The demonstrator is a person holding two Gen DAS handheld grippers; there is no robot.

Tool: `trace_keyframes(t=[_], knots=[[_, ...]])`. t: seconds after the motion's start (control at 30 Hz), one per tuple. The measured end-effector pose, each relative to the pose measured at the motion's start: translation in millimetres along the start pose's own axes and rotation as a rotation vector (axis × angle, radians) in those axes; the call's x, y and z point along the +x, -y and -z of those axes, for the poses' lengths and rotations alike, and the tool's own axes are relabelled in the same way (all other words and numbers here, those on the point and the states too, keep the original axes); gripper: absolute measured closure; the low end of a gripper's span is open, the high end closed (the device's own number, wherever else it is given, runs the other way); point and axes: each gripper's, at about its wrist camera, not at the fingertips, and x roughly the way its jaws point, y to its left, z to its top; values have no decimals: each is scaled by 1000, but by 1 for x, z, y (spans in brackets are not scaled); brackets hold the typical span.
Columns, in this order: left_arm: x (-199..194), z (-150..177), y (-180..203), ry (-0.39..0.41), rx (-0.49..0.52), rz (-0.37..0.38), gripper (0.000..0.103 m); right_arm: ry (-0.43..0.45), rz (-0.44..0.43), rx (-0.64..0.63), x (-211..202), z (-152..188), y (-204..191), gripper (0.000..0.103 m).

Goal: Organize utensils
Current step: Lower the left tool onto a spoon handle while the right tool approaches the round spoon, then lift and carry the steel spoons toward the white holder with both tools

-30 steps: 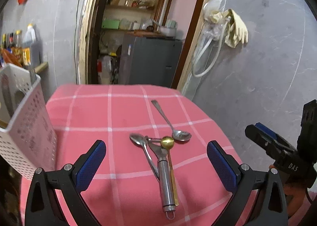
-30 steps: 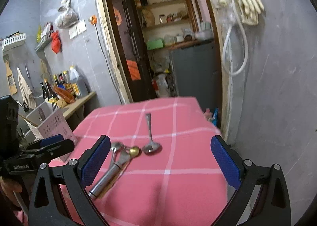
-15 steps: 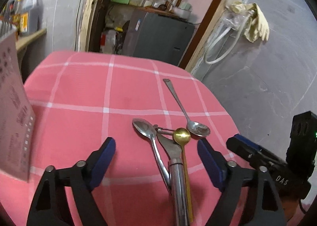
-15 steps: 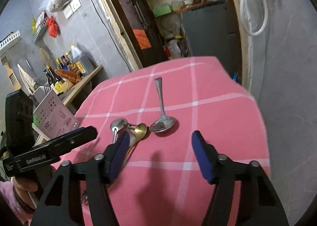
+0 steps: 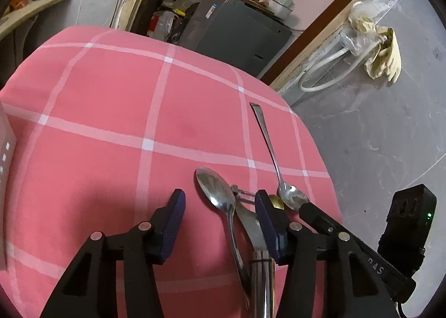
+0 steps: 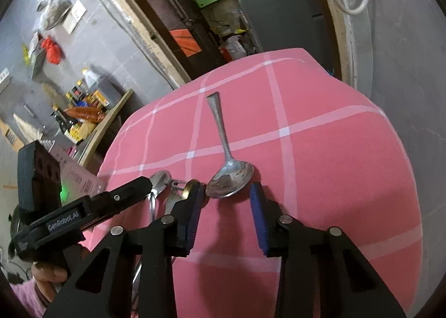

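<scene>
Left gripper [image 5: 218,202]: jaws closing, still apart, steel spoon [image 5: 216,189] between them, lower centre.
Right gripper [image 6: 225,196]: jaws closing around second spoon [image 6: 231,174], not pressing.

A pink cloth [image 5: 117,111] with white woven stripes covers the surface, matt and soft-looking. On it, at the lower middle of the frame, lie polished metal utensils: a glossy steel spoon [image 5: 216,192] that mirrors the light, a second steel spoon [image 6: 230,175] whose bowl looks duller and smudged, a small brass-coloured spoon [image 5: 276,202] with a warm sheen, and a brushed-steel peeler [image 5: 251,223] with a smooth tubular handle. Each hand-held gripper is matt black plastic with shiny metal rivets; the fingers [image 6: 257,217] carry blue ribbed rubbery pads. The wall [image 5: 376,136] at right is rough grey plaster, and the yellowish gloves [image 5: 383,61] hanging on it look like matt rubber.
</scene>
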Motion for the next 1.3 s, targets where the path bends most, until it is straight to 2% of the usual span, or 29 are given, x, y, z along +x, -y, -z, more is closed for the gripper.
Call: trace_keyframes(t=[0.17, 0.37, 0.43, 0.5, 0.63, 0.87, 1.1, 1.3], knots=[[5, -3, 1, 6, 7, 8, 58, -2, 20, 12, 9, -1, -1, 80], [6, -4, -6, -6, -31, 14, 76, -2, 30, 35, 9, -1, 2, 87], [9, -5, -9, -27, -61, 34, 85, -1, 34, 37, 9, -1, 1, 88], [11, -5, -13, -47, -96, 66, 89, 1, 37, 39, 9, 0, 1, 89], [14, -4, -13, -58, -123, 94, 98, 30, 27, 81, 4, 0, 8, 99], [-7, -8, 1, 5, -66, 58, 100, 142, 83, 80, -29, -7, 8, 99], [-50, -21, 17, 104, -18, 86, 100, 235, 216, -78, -77, -34, -18, 99], [-100, -39, 33, 205, 34, 118, 100, 312, 261, -180, -125, -55, -53, 99]])
